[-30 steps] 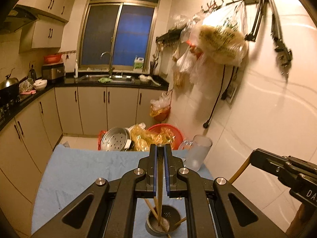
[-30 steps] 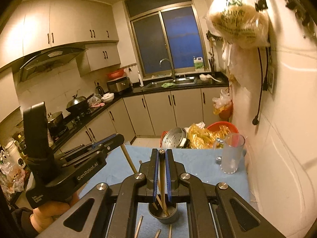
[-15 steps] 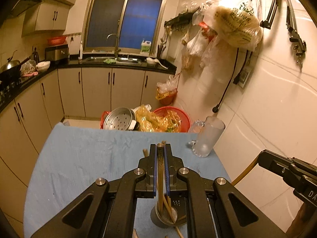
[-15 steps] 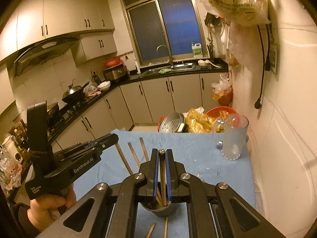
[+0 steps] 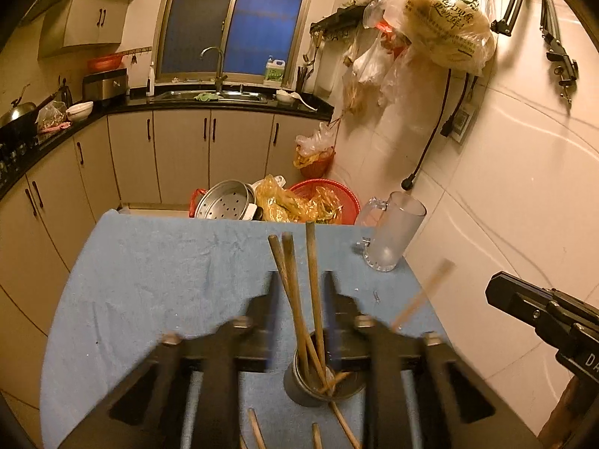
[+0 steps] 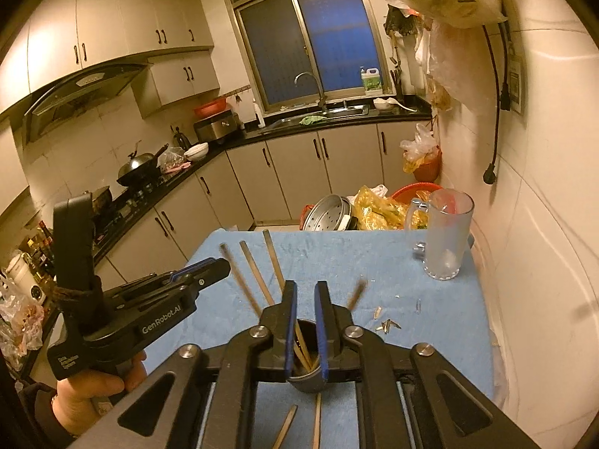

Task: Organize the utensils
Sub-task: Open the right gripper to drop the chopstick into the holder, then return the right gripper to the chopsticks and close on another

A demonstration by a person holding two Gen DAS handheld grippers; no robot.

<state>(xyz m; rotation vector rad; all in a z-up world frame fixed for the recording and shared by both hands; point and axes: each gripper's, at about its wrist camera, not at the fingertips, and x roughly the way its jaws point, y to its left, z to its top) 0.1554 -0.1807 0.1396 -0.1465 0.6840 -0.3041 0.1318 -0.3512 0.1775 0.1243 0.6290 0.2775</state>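
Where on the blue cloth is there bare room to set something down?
The blue cloth is bare along its left side. Crowded: the metal cup holding chopsticks, loose chopsticks beside it, and the glass mug in the far right corner.

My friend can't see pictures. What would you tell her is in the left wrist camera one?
The open left gripper hangs over a small metal cup with wooden chopsticks standing in it, on a blue cloth-covered table. More chopsticks lie beside the cup, a glass mug stands near the wall, and the right gripper pokes in.

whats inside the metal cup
Several wooden chopsticks stand leaning in the metal cup, tops fanned out. Its bottom is hidden by the cup wall and gripper fingers.
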